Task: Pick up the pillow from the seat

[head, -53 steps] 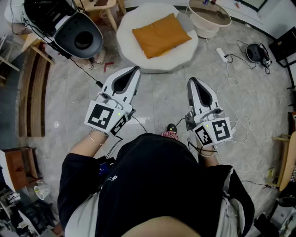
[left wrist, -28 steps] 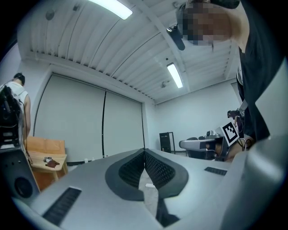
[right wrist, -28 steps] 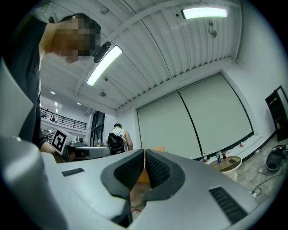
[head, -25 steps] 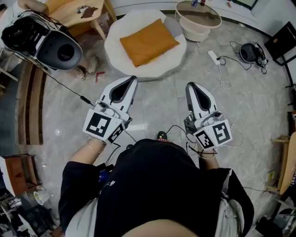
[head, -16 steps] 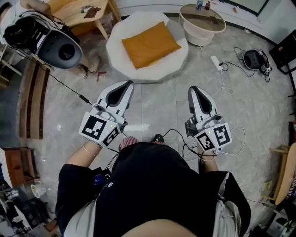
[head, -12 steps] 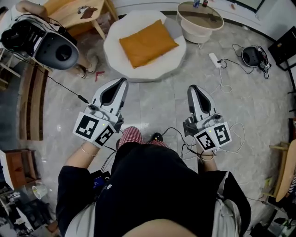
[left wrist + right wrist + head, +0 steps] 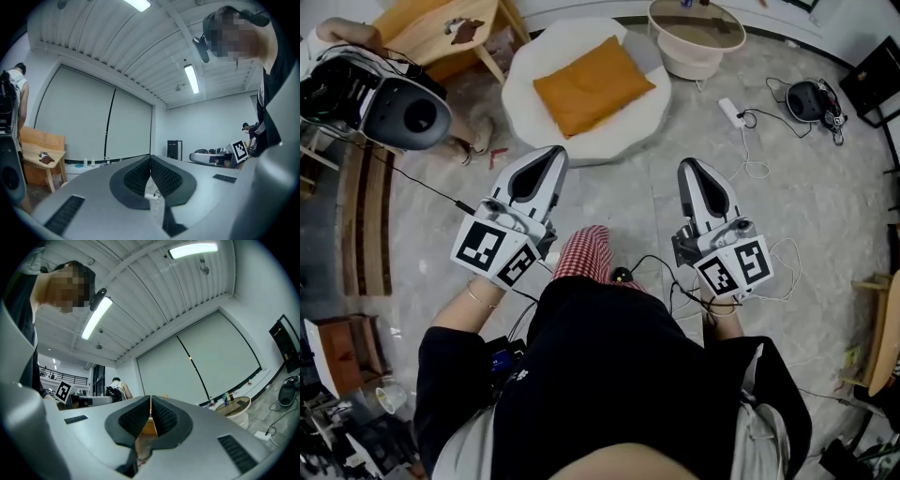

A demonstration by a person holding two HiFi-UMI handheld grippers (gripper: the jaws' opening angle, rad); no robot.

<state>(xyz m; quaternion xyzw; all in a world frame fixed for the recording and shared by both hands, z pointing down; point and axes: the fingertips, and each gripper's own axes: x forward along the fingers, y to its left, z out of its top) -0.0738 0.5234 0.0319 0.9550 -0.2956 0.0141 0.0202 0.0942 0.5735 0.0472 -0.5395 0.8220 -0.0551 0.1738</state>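
The orange rectangular fabric pillow (image 7: 592, 84) lies on the round white padded seat (image 7: 523, 105) at the top centre of the head view, ahead of both grippers and touched by neither. Its long axis runs from lower left to upper right. The left gripper (image 7: 552, 152) is the nearer one: its tip sits just below the seat's front rim, under the pillow's lower-left end. The right gripper (image 7: 688, 165) is off to the lower right, well apart from the pillow. Both pairs of jaws are clenched together on nothing (each gripper view shows the ribbed pads meeting), so they must part before any grasp. Compared with 1 second ago, a red-checked trouser leg (image 7: 584, 255) now shows between the 2 grippers, and the seat sits slightly higher in the frame.
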